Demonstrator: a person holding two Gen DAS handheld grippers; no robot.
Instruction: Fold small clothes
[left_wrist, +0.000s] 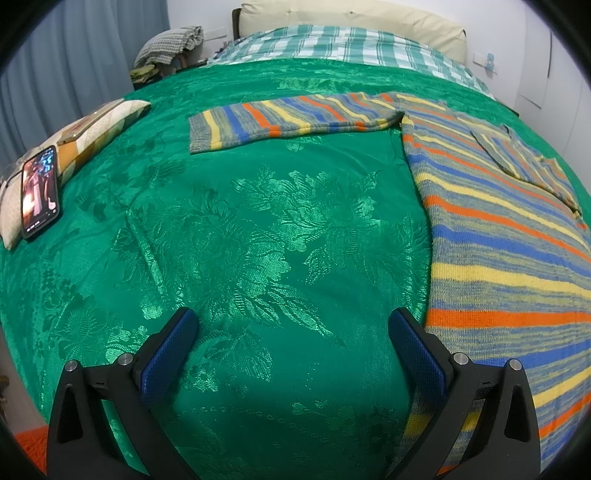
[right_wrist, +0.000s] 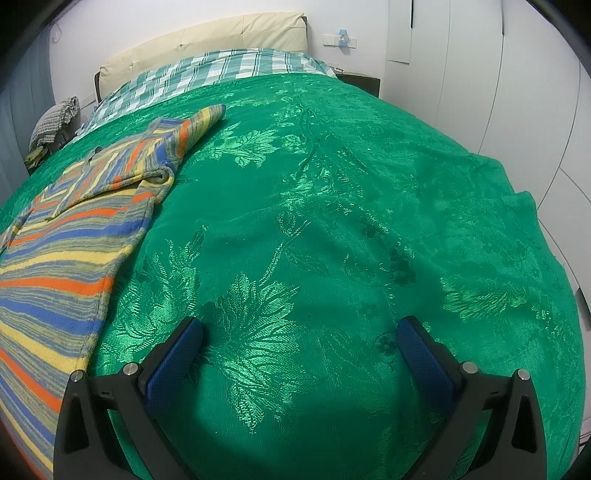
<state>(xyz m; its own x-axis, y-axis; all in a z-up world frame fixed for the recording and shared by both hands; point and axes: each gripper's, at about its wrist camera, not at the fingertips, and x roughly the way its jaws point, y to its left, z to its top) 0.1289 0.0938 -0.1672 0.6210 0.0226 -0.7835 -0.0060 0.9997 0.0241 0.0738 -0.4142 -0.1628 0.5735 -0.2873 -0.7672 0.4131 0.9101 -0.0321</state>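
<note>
1. Left tongs gape wide over the green bedspread, nothing between the pads. Right tongs likewise spread and empty.
2. Striped knit sweater lies flat on the bed, between the two tongs; its hem edge sits just beside the left tongs' right-hand finger.
3. Handling estimate: soft, limp, light, thick enough to pinch. The satin-looking spread may let it slide when dragged.
4. Left sleeve lies stretched out farther back; I would take it at the cuff. The right sleeve lies folded over the chest.
5. No containers seen. Far left: phone on a small pillow.
</note>
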